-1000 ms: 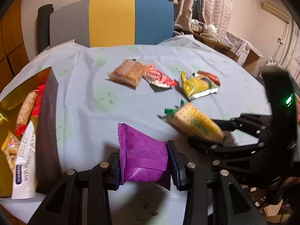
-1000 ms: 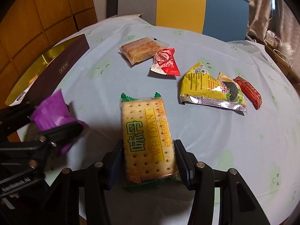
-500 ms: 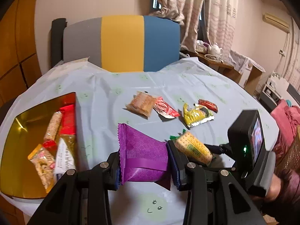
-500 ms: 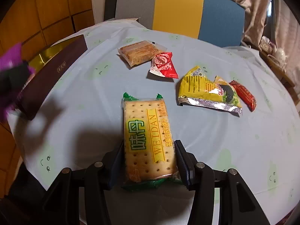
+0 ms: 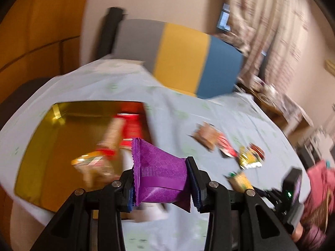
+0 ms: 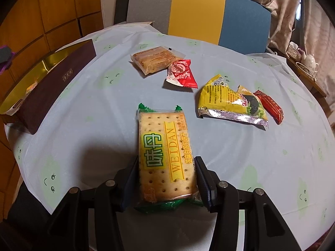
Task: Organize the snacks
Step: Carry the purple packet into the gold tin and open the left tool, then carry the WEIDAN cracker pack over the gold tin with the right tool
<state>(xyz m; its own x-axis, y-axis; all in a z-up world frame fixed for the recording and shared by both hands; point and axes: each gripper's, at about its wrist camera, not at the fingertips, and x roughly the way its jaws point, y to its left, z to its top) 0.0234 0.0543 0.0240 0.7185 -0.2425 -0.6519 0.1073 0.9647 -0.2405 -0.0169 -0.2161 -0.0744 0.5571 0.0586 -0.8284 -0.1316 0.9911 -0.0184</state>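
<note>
- Your left gripper [image 5: 160, 185], bottom centre of the left wrist view, is clamped on a purple snack packet [image 5: 159, 175]; both pads press its sides, and its serrated end sticks up and to the left.
- Behind that packet, at left of the blurred frame, lies the gold-lined box [image 5: 39, 146], with several snacks inside it that are too smeared to name.
- Your right gripper [image 6: 166, 185], bottom centre of the right wrist view, is closed on a Weidan cracker pack [image 6: 164, 152]; the pads grip its near end, and its green-edged far end points up the frame.
- The pale blue tablecloth [image 6: 108, 113] fills the middle of the right wrist view, printed with small green faces.
- At upper centre, a clear-wrapped brown biscuit bar [image 6: 153, 59] touches a red-and-white wrapped sweet [image 6: 181, 73] at its lower right.
- At right of centre, a yellow foil packet [image 6: 225, 99] overlaps a second yellow packet, with a small dark red packet [image 6: 270, 106] just beside them.
- At left, the box shows its dark brown outer wall [image 6: 56, 85] and gold lining.
- At top, a chair back [image 6: 194, 12] in grey, yellow and blue stands behind the table.
</note>
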